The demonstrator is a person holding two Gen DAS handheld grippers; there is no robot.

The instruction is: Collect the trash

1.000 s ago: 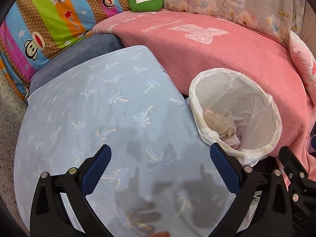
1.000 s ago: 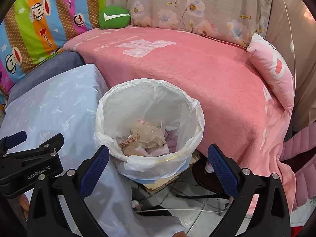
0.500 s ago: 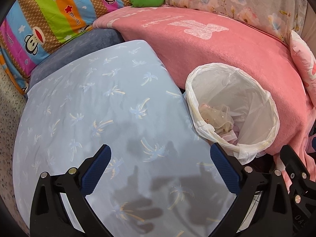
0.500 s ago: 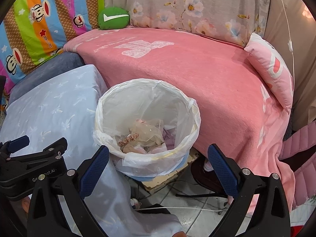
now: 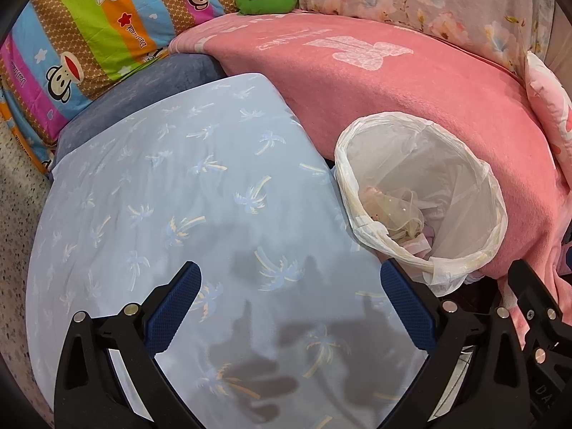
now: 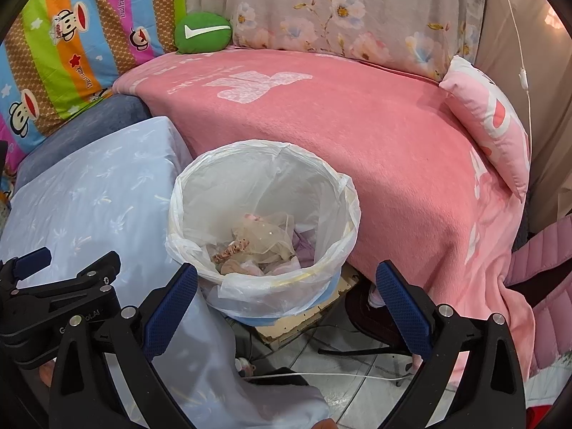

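A round trash bin lined with a white plastic bag point(image 6: 262, 164) stands on the floor between the blue-covered table and the pink bed; it also shows in the left wrist view point(image 5: 461, 150). Crumpled clear wrappers and pink scraps point(image 6: 257, 246) lie at its bottom. My right gripper point(image 6: 286, 296) is open and empty, just in front of and above the bin. My left gripper point(image 5: 289, 307) is open and empty over the light blue palm-print tablecloth point(image 5: 171, 196), left of the bin. The left gripper's side also shows in the right wrist view point(image 6: 60, 286).
A pink blanket point(image 6: 357, 114) covers the bed behind the bin. A green cushion point(image 6: 202, 32), a striped cartoon cushion point(image 5: 89, 28), a floral cushion point(image 6: 339, 7) and a pink pillow point(image 6: 493, 118) lie at the back. Cardboard point(image 6: 304, 318), cables and tiles lie under the bin.
Both grippers have drawn back and up slightly, so the bin and table sit a little farther away. Both stay open and empty.
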